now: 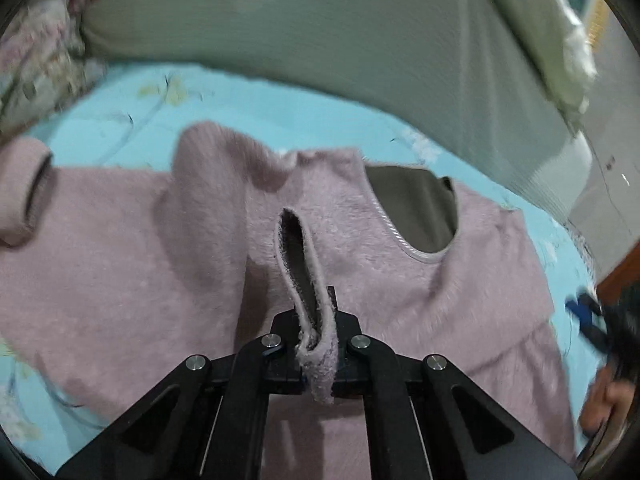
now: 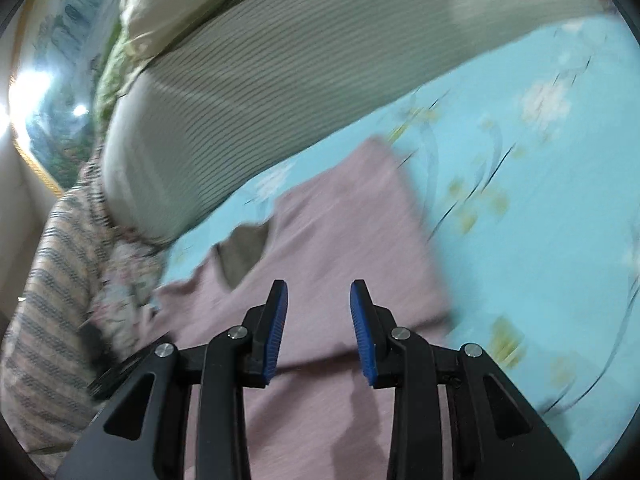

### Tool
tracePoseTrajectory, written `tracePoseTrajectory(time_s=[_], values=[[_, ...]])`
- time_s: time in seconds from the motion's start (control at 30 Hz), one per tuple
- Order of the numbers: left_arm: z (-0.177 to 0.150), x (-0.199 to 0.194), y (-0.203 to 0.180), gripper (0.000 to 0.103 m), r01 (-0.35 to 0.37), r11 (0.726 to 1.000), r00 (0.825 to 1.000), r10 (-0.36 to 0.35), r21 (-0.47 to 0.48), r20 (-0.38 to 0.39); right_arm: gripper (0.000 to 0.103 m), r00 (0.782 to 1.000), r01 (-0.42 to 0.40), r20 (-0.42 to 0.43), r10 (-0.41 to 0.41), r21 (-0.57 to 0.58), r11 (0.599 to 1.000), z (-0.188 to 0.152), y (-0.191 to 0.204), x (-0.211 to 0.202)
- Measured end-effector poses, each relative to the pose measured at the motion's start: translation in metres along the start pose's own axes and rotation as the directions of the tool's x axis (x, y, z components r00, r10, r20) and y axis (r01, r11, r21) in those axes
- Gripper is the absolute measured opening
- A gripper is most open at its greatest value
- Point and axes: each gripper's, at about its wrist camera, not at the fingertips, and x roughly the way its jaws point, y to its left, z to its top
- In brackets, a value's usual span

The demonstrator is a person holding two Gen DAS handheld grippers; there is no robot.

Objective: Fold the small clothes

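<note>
A fuzzy pink sweater (image 1: 132, 248) lies on a light blue floral bedsheet (image 1: 248, 108). Its neck opening (image 1: 416, 216) shows a grey lining. My left gripper (image 1: 318, 340) is shut on a sleeve cuff (image 1: 316, 364) of the sweater, pulled over the body. Another cuff (image 1: 24, 192) lies at the far left. In the right wrist view the sweater (image 2: 340, 240) lies below my right gripper (image 2: 319, 324), which is open and empty just above it. The right gripper's blue pads also show at the right edge of the left wrist view (image 1: 588, 316).
A grey-green ribbed blanket (image 1: 360, 40) lies along the far side of the bed, also in the right wrist view (image 2: 260, 92). A striped knit fabric (image 2: 44, 300) and a floral cloth (image 2: 128, 280) lie at the left. A cream pillow (image 2: 180, 8) is behind.
</note>
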Motion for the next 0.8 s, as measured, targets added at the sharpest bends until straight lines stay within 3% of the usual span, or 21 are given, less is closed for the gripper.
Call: tracePoseTrajectory(time_s=[0.13,0.23,0.4,0.43,0.6,0.7,0.8], values=[[-0.013,-0.012,0.015,0.004,-0.048,0.999,0.999,0.048,0.003,0.017,0.034,0.993,0.109,-0.035,-0.111,-0.038,0.993,0.034,-0.018,0.024],[-0.018,-0.008,0.028,0.004,-0.049,0.998,0.999,0.049,-0.051,0.006,0.034,0.987,0.123,-0.100,-0.128,-0.061,0.991,0.045,-0.023,0.053],[-0.021,-0.020,0.028,0.004,-0.059,0.998,0.998,0.060,-0.038,0.035,0.031,0.962,0.162,-0.193,-0.191,-0.154,0.975,0.040,-0.017,0.094],[-0.020,-0.023,0.024,0.004,-0.051,0.998,0.997,0.053,-0.038,0.053,0.006,0.961,0.166,-0.192,-0.198,-0.171,0.971,0.039,-0.014,0.095],[-0.008,-0.038,0.017,0.004,-0.009,0.999,0.992,0.015,-0.050,0.125,0.006,0.981,0.178,-0.059,-0.185,-0.104,0.979,0.054,-0.025,0.052],[-0.006,-0.038,0.011,0.004,-0.001,0.999,0.989,0.007,-0.042,0.146,0.006,0.972,0.209,-0.092,-0.216,-0.085,0.974,0.052,-0.036,0.060],[-0.011,-0.016,0.005,0.004,-0.036,0.999,0.995,0.038,-0.028,0.096,0.007,0.957,0.252,-0.112,-0.267,-0.129,0.959,0.043,-0.035,0.071]])
